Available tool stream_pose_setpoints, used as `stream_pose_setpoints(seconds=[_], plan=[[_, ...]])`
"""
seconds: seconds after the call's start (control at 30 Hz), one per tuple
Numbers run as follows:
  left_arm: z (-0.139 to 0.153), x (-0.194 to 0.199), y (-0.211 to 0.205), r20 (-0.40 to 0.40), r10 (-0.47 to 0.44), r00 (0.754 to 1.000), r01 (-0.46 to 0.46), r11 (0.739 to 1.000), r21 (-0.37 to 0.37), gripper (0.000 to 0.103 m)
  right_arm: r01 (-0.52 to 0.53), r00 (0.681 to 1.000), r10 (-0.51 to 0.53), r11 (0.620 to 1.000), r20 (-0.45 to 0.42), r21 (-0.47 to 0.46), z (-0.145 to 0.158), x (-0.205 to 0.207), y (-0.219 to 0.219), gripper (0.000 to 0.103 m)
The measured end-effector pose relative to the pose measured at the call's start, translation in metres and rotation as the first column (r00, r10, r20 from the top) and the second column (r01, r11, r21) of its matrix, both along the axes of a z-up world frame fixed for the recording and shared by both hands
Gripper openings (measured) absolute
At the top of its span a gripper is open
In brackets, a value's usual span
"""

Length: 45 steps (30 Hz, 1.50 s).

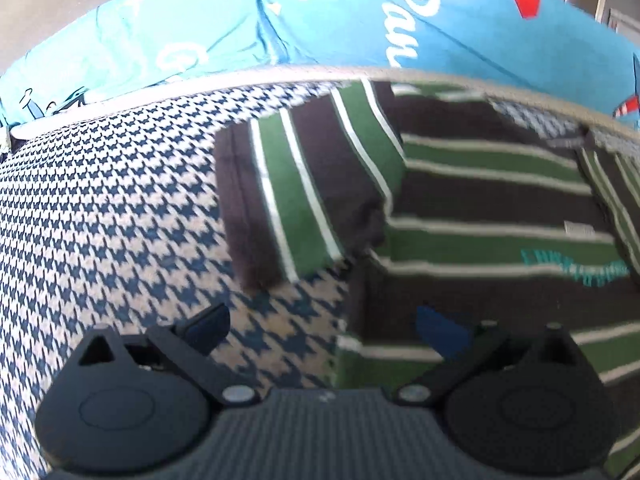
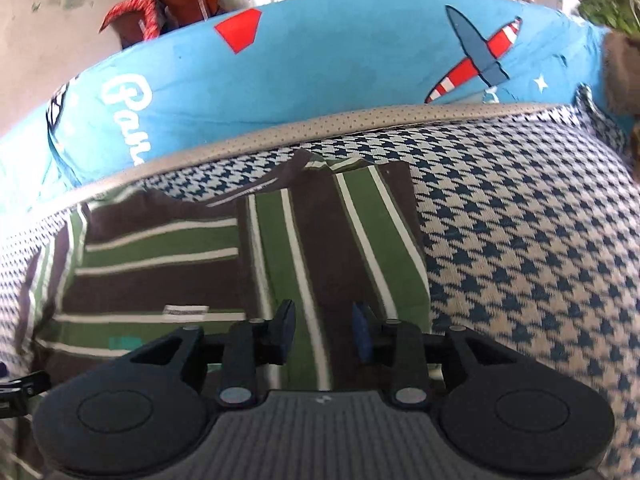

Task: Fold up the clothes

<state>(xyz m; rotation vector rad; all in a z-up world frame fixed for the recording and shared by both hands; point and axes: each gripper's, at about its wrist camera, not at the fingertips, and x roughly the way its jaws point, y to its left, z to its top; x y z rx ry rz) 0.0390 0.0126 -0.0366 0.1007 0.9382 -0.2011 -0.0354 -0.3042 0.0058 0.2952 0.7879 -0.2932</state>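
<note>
A shirt striped brown, green and white lies flat on a houndstooth cover. Its left sleeve is folded in over the body, stripes running upright. My left gripper hovers wide open over the shirt's left edge, with nothing between its fingers. In the right wrist view the same shirt spreads to the left, with the right sleeve folded inward and lying flat. My right gripper stands over that sleeve, open by a narrow gap; the cloth lies beneath it and the pads do not pinch it.
The houndstooth cover extends to the right and the left, ending at a beige piped edge. Beyond lies a blue sheet printed with planes and lettering. A chair with red cloth and a plant stand farther back.
</note>
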Motion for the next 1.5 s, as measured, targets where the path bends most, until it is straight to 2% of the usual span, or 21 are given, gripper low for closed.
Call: stream_pose_setpoints(seconds=[0.13,0.23,0.3,0.4,0.5,0.53,0.6,0.7,1.03,1.1,1.17,1.23,1.33,1.37,1.5], plan=[[0.004,0.018,0.023,0.018,0.046,0.999,-0.046,0.998,-0.040,0.103,0.034,0.999,-0.036,0.998,0.030,0.044,0.014,-0.013,0.015,0.032],[0.003,0.036,0.038,0.008,0.083,0.997,-0.082,0.994,-0.072,0.103,0.028,0.997,-0.035,0.995,0.064,0.100,0.019,-0.022,0.025,0.033],[0.001,0.044,0.044,0.000,0.096,0.995,-0.095,0.992,-0.087,0.101,0.009,0.997,-0.017,0.994,0.078,0.106,0.021,-0.024,0.032,0.033],[-0.001,0.057,0.054,-0.012,0.113,0.993,-0.114,0.988,-0.108,0.097,-0.025,0.997,0.020,0.997,0.075,0.067,0.020,-0.021,0.041,0.034],[-0.008,0.067,0.062,-0.041,0.126,0.991,-0.130,0.981,-0.141,0.083,-0.024,0.997,0.020,0.998,0.068,0.052,0.019,-0.019,0.044,0.034],[-0.010,0.069,0.064,-0.043,0.127,0.991,-0.132,0.981,-0.145,0.078,-0.023,0.998,0.019,0.998,0.067,0.063,0.019,-0.018,0.042,0.034],[-0.012,0.072,0.064,-0.035,0.122,0.992,-0.126,0.981,-0.147,0.078,-0.019,0.998,0.013,0.996,0.067,0.084,0.019,-0.017,0.039,0.034],[-0.012,0.077,0.062,-0.027,0.106,0.994,-0.109,0.982,-0.154,0.071,-0.017,0.998,0.011,0.995,0.065,0.099,0.018,-0.016,0.037,0.034],[-0.018,0.097,0.046,-0.010,0.070,0.997,-0.071,0.975,-0.212,0.069,-0.029,0.998,0.022,0.994,0.063,0.106,0.017,-0.013,0.037,0.034],[-0.017,0.099,0.044,-0.003,0.069,0.998,-0.068,0.974,-0.217,0.065,-0.030,0.998,0.024,0.994,0.061,0.102,0.017,-0.013,0.037,0.034],[-0.017,0.100,0.042,0.008,0.066,0.998,-0.063,0.975,-0.211,0.049,-0.030,0.998,0.024,0.994,0.057,0.103,0.016,-0.012,0.036,0.034],[-0.015,0.100,0.041,0.008,0.072,0.997,-0.069,0.971,-0.228,0.042,-0.027,0.998,0.021,0.994,0.055,0.107,0.016,-0.011,0.034,0.034],[-0.014,0.101,0.043,0.002,0.086,0.996,-0.082,0.963,-0.257,0.022,-0.022,0.998,0.016,0.993,0.056,0.114,0.016,-0.011,0.033,0.034],[-0.014,0.100,0.043,0.003,0.089,0.996,-0.085,0.961,-0.262,0.019,-0.022,0.998,0.015,0.993,0.055,0.116,0.016,-0.011,0.033,0.034],[-0.013,0.097,0.040,0.016,0.094,0.995,-0.087,0.963,-0.254,0.018,-0.023,0.998,0.016,0.993,0.053,0.119,0.016,-0.010,0.033,0.034]])
